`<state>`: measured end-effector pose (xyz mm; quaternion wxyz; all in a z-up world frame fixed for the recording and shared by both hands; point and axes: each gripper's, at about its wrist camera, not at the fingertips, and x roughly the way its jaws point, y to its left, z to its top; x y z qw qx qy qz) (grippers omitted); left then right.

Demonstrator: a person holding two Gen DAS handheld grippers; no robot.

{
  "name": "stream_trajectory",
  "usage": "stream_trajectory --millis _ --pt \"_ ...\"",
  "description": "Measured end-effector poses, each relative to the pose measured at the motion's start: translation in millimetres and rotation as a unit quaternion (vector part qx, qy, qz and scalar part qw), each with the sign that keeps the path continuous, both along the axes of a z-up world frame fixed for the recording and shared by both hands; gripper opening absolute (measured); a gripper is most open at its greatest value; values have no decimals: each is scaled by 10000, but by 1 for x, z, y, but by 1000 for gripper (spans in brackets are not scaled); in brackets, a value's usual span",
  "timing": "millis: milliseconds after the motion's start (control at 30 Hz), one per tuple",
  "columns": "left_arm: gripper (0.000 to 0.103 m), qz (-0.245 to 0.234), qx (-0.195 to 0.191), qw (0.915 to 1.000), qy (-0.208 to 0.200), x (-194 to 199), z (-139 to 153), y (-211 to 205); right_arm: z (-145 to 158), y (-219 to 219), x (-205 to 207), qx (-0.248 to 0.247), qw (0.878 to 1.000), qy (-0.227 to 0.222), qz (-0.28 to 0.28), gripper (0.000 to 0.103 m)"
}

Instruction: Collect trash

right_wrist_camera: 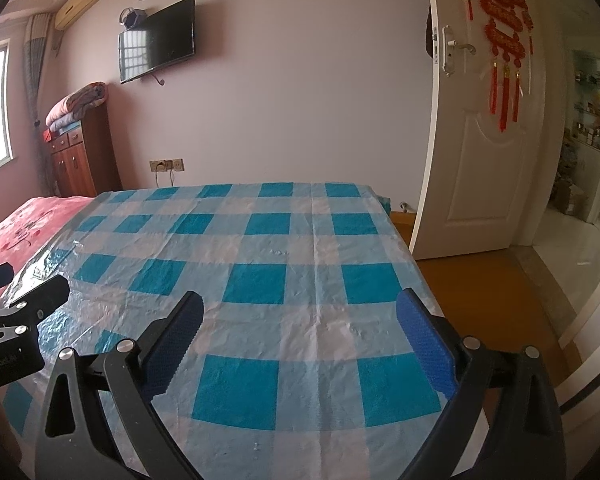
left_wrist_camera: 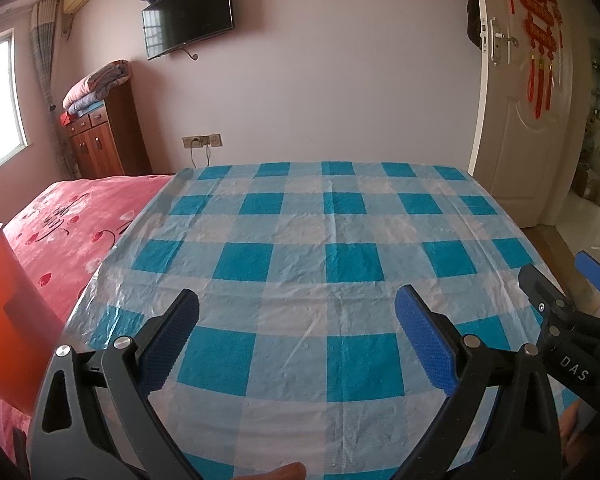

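Note:
No trash shows on the table in either view. The table carries a blue-and-white checked plastic cloth (left_wrist_camera: 300, 216) (right_wrist_camera: 260, 248). My left gripper (left_wrist_camera: 298, 300) hovers open above the cloth's near part, nothing between its blue pads. My right gripper (right_wrist_camera: 300, 300) is open too, over the near right part of the cloth, also with nothing in it. Each one shows in the other's view: the right gripper (left_wrist_camera: 556, 266) at the right edge, the left gripper (right_wrist_camera: 32, 278) at the left edge. An orange-red bin (left_wrist_camera: 4, 300) stands low at the left, beside the table.
A bed with a pink cover (left_wrist_camera: 72, 216) lies left of the table. Behind it stand a wooden cabinet (left_wrist_camera: 100, 140) with folded blankets, and a wall TV (left_wrist_camera: 188, 14). A white door (right_wrist_camera: 484, 128) stands ajar at the right over a wooden floor (right_wrist_camera: 480, 292).

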<state>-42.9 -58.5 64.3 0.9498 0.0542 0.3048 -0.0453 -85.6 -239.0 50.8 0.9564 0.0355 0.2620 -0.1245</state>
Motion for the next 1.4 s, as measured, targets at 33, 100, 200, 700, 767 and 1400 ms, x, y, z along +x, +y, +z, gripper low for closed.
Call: stream_trajectory --millis 33,100,200,700,767,1400 --pt "99 3 1 10000 -1 0 0 0 0 0 0 0 10000 4 2 96" --pt "99 4 -9 10000 4 0 0 0 0 0 0 1 10000 10 6 96" --pt "99 14 -27 10000 22 0 -2 2 -1 2 1 0 10000 32 24 96" --pt "99 12 -33 10000 32 0 -4 2 -2 3 2 19 10000 60 72 96" --pt "99 18 -34 10000 29 0 -4 2 -2 3 2 29 9999 67 83 96" --pt "99 31 100 9995 292 9 -21 4 -9 6 13 203 9987 394 256 96"
